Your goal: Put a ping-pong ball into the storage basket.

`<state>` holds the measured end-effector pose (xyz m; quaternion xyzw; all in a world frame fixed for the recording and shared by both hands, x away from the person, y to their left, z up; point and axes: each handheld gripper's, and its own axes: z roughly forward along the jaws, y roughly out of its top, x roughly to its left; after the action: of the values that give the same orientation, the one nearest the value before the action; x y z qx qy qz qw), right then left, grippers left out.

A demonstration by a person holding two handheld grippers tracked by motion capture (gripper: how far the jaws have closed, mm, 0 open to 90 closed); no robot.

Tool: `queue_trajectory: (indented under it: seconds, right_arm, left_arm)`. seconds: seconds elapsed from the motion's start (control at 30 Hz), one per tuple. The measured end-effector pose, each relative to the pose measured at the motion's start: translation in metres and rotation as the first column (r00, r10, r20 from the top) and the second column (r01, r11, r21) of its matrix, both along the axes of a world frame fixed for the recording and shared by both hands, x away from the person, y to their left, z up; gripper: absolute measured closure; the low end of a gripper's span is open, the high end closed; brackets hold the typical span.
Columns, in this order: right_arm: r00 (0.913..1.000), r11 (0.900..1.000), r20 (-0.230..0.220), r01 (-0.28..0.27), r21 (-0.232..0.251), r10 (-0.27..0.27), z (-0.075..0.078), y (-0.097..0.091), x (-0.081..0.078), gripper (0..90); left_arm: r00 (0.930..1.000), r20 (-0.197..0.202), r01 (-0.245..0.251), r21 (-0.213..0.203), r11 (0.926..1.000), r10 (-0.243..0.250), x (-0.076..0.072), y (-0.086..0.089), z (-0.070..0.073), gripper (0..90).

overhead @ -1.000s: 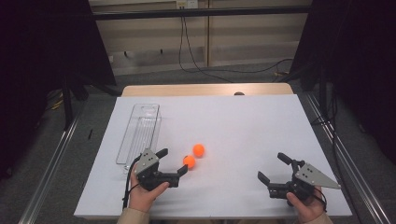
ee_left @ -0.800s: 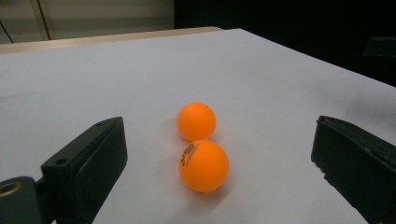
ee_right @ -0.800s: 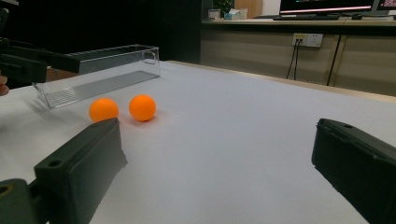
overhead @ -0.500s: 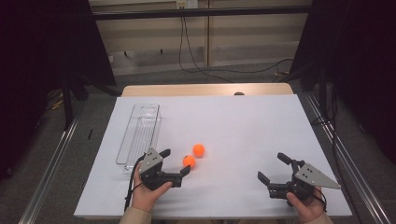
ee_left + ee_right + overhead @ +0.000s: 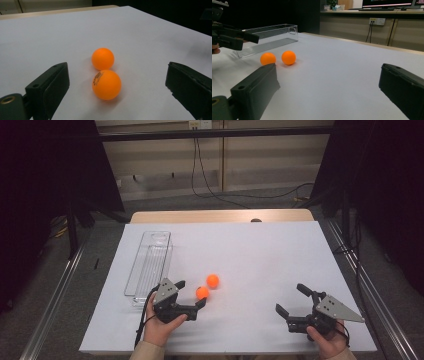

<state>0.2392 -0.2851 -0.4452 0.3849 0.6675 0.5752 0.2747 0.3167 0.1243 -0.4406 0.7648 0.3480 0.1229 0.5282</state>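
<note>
Two orange balls lie side by side on the white table top, the near ball point(image 5: 202, 292) point(image 5: 106, 84) and the far ball point(image 5: 213, 280) point(image 5: 102, 58). My left gripper point(image 5: 191, 293) point(image 5: 116, 75) is open, held low at the table's front left. Its jaws stand on either side of the near ball without touching it. My right gripper point(image 5: 292, 300) point(image 5: 328, 68) is open at the front right with nothing between its jaws. From the right gripper view both balls point(image 5: 268, 58) point(image 5: 288, 57) lie off to the left, with the left gripper point(image 5: 227, 37) beyond them.
A long clear plastic tray point(image 5: 150, 262) point(image 5: 269, 37) lies lengthwise on the left part of the table, just beyond the left gripper. The white sheet point(image 5: 260, 255) covers the table, whose wooden far edge point(image 5: 220, 216) shows behind it.
My left gripper has crept slightly right, toward the near ball. The balls and my right gripper have stayed where they were.
</note>
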Motion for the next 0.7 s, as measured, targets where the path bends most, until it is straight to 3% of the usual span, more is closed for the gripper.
queue_trajectory:
  seconds: [0.7]
  right_arm:
    - [1.0000, 1.0000, -0.003, 0.001, 0.003, -0.001, -0.0001, -0.0002, 0.0002, 1.5]
  left_arm:
    - [0.9990, -0.043, -0.010, 0.041, 0.9991, 0.011, 0.0073, -0.0080, -0.0048, 6.5]
